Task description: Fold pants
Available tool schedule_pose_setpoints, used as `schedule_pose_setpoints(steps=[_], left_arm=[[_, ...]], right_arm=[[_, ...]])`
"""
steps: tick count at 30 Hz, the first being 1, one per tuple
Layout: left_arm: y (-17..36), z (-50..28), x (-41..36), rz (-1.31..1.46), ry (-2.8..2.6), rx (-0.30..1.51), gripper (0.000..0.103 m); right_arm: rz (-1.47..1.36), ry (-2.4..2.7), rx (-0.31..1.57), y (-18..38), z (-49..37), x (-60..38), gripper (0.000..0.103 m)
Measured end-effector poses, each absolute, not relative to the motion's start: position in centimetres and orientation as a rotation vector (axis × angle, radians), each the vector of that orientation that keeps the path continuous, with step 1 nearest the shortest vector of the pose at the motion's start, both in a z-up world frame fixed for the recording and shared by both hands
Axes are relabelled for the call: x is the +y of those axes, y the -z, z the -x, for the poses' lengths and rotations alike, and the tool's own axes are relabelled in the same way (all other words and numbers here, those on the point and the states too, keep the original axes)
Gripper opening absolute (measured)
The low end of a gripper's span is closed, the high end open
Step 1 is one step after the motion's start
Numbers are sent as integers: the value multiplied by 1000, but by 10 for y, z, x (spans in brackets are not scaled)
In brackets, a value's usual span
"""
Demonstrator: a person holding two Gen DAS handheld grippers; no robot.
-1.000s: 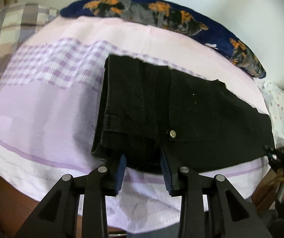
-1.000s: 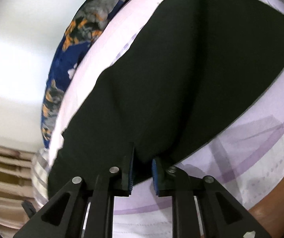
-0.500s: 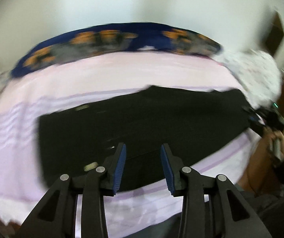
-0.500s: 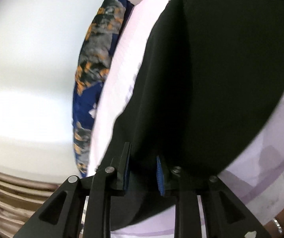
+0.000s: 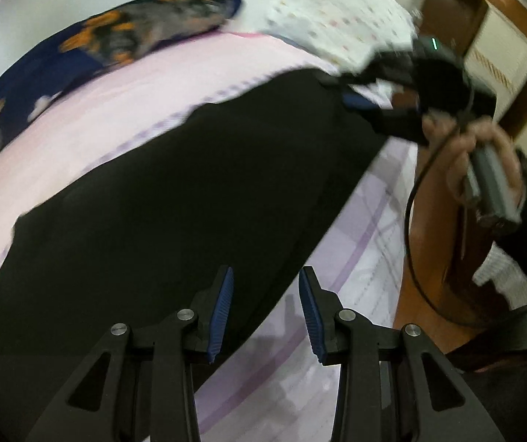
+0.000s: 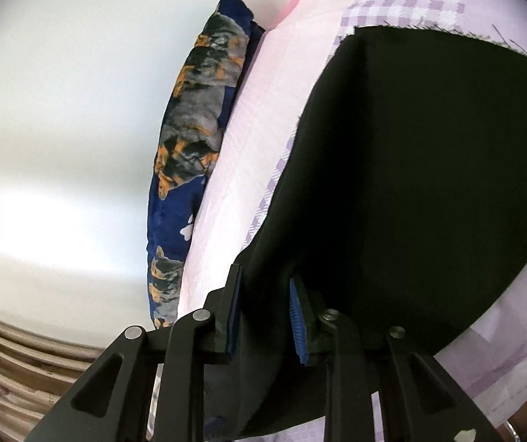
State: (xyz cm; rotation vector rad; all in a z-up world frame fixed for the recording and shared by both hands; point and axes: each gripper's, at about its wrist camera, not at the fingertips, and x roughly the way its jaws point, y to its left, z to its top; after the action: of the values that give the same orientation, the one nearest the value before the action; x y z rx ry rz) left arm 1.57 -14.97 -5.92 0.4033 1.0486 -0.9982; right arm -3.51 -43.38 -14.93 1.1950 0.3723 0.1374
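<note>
Pink and lilac bedsheet [image 5: 145,103] with a checked band and purple stripes covers the bed. Navy blanket [image 6: 197,118] with orange and grey print lies along the far edge against a white wall [image 6: 61,110]. White dotted cloth [image 5: 340,18] bunched at one corner. Brown wooden bed frame [image 5: 429,258] alongside.

Your pants [image 5: 175,199] are matt black cloth — the sheet [image 5: 123,103] under them is soft pale woven cotton. The gripper [image 5: 265,313] is matt black plastic with ribbed blue pads [image 5: 223,309] — the bed frame [image 5: 425,258] is glossy wood.
</note>
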Motion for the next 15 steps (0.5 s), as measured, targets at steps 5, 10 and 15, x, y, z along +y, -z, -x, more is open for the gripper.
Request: schedule_pose_setpoints(steps=[5,10,15], left_arm=[[75,-11,-173,-487,955,1035,37],[83,-28,-161,-395,953,1100,7],[93,-41,-152,-309,935,1151,6]], right_arm=[[-1212,-166,360,148,32,-439,24],[-1217,-97,317,150,37,-455,26],[-1254,-59,320,158,37,-480,32]])
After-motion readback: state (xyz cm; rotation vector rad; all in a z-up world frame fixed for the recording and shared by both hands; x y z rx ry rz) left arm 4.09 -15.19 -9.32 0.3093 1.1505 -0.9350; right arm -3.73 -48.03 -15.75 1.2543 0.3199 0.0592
